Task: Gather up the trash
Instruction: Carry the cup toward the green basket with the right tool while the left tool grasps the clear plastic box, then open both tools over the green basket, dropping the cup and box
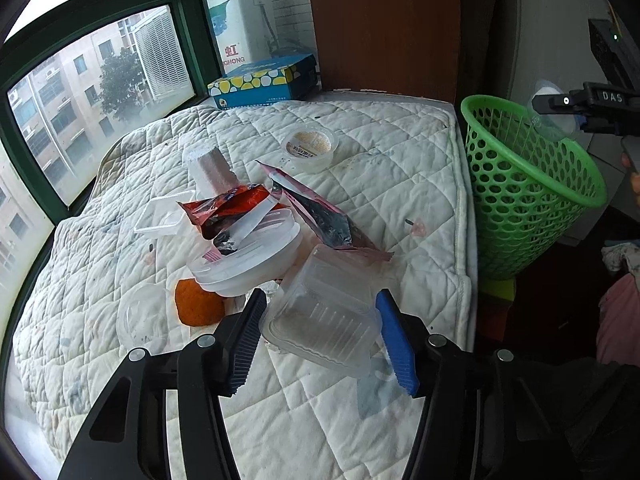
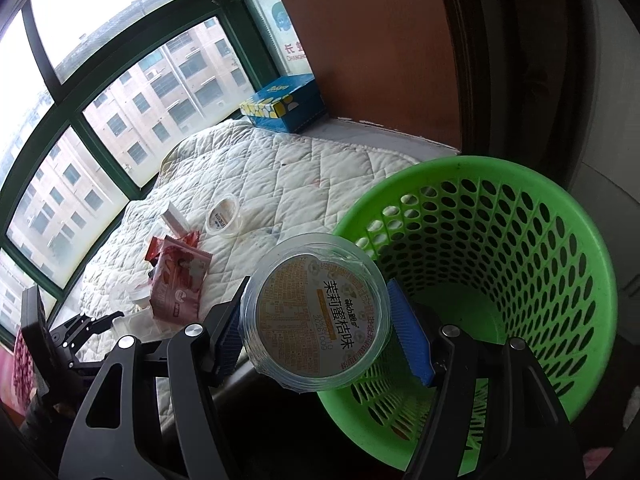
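Nearest the left wrist camera, the left gripper [image 1: 320, 334] has a clear plastic tray [image 1: 322, 320] between its two fingers; both pads appear to touch the tray's sides, so it looks grasped, with the tray low over the white quilted pad [image 1: 384, 152]. Just beyond lies a heap of rubbish: a round white lidded tub [image 1: 256, 260], a red wrapper [image 1: 228, 210], a silvery pink pouch [image 1: 320, 216], an orange fruit [image 1: 198, 304], a small clear lid [image 1: 160, 214] and a tipped white cup [image 1: 210, 168]. A sealed round cup [image 1: 310, 146] sits apart, farther back. A blue dotted box [image 1: 262, 80] stands by the window. The green mesh basket [image 1: 528, 184] stands off the pad's right edge.

In the right wrist view, the right gripper [image 2: 316, 320] is clenched on a clear jelly cup [image 2: 316, 316] with a printed foil lid, held at the near rim of the green basket [image 2: 540, 240]. The litter pile lies on the pad to the left.
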